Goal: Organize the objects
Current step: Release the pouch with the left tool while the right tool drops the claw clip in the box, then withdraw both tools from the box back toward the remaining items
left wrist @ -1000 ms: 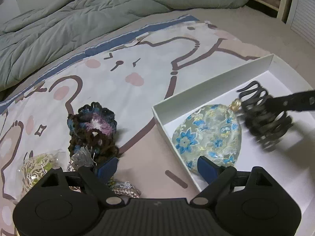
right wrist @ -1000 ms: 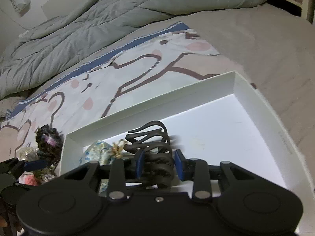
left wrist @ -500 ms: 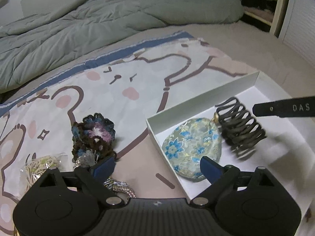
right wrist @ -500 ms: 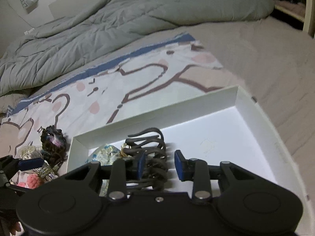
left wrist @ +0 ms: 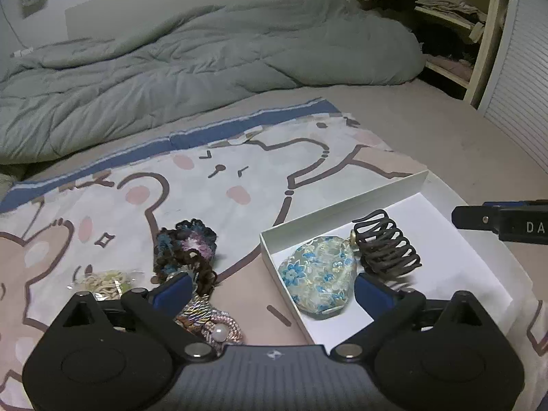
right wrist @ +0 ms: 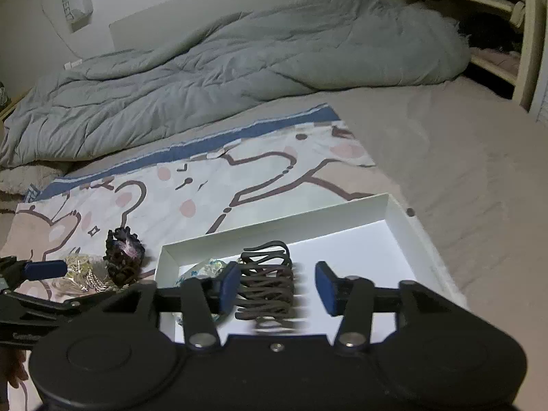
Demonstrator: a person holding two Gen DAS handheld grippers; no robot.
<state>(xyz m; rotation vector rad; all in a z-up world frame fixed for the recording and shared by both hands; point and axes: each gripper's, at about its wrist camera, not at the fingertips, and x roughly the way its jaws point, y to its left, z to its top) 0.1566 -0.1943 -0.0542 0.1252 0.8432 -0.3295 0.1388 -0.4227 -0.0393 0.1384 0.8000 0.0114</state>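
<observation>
right wrist view: hair claw (right wrist: 265,286) partly blurred, pouch (right wrist: 205,269) mostly hidden.

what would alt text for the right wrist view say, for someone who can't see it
The right tongs stand open over a white box on a bed, with a dark hair claw lying loose in the box between the pads, beside a floral pouch. Left of the box, a crocheted scrunchie sits on a cartoon-print sheet; a grey duvet lies behind.
</observation>
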